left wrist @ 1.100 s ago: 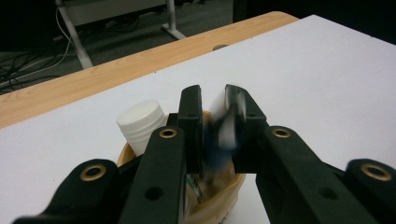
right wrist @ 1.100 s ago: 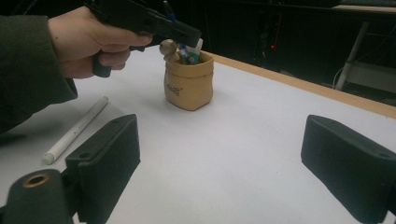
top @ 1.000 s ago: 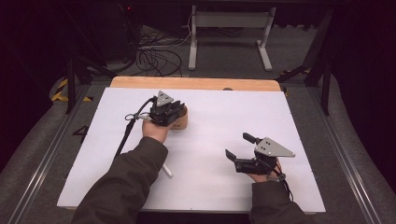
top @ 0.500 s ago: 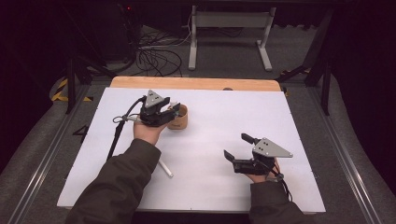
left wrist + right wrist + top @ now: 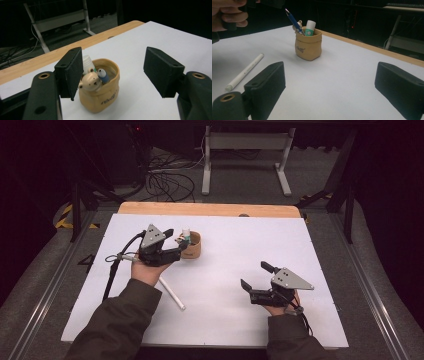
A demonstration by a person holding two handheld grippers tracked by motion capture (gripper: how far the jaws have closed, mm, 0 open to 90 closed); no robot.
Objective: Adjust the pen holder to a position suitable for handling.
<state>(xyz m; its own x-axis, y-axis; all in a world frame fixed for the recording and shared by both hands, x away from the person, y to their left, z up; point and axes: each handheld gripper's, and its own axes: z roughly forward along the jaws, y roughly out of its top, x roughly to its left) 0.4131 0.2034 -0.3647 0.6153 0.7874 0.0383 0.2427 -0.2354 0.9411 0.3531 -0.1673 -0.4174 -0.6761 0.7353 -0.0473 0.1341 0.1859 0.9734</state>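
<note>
High view: white table (image 5: 320, 250) amid dark room; both grippers spread, left gripper (image 5: 172, 249) just opening, empty.

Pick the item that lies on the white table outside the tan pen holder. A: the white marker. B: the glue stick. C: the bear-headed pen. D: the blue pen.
A: the white marker lies flat on the table, apart from the pen holder, which holds the others.

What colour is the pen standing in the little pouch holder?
Blue, with a silver tip; the pen shows best in the right gripper view.
</note>
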